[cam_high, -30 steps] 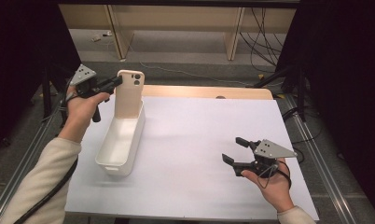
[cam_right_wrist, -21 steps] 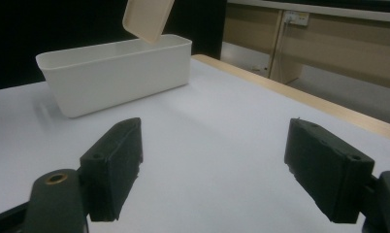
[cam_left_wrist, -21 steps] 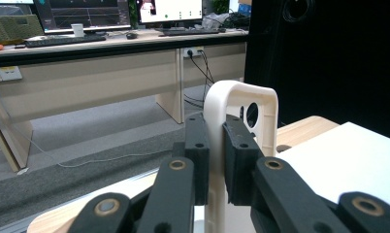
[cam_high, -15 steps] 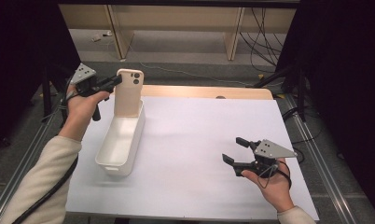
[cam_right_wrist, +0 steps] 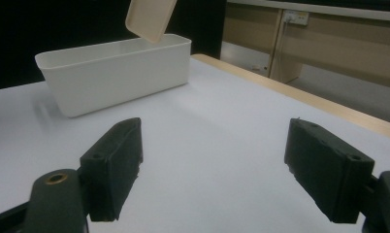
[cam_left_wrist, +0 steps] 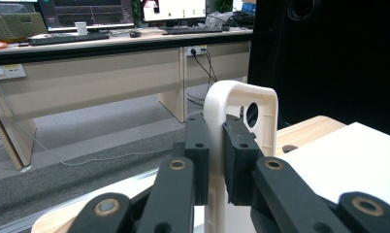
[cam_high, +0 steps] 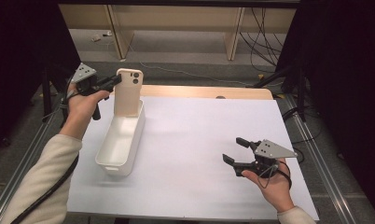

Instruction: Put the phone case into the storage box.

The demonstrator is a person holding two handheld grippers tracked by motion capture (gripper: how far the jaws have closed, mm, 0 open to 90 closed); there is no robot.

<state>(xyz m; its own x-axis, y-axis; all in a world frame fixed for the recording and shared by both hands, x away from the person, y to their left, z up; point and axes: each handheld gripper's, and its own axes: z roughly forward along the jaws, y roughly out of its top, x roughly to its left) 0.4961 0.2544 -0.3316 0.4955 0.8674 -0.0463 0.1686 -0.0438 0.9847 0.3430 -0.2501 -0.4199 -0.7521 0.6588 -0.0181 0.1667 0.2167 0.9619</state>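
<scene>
A cream phone case (cam_high: 128,91) hangs upright over the far end of a white rectangular bin (cam_high: 110,153), its lower end dipping just inside the rim. My left gripper (cam_high: 114,81) is shut on the case's upper left edge; in the left gripper view the pads (cam_left_wrist: 197,141) pinch the case's rim (cam_left_wrist: 241,97) beside the camera cutout. My right gripper (cam_high: 234,150) rests low over the white table sheet at the right front, jaws wide open with nothing between them. In the right gripper view the bin (cam_right_wrist: 115,68) stands ahead with the case's lower corner (cam_right_wrist: 149,17) above it.
A white sheet (cam_high: 199,130) covers the table, with a wooden strip (cam_high: 199,91) along its far edge. Metal rails run along both sides. Beyond the table are desk legs and cables on a grey floor.
</scene>
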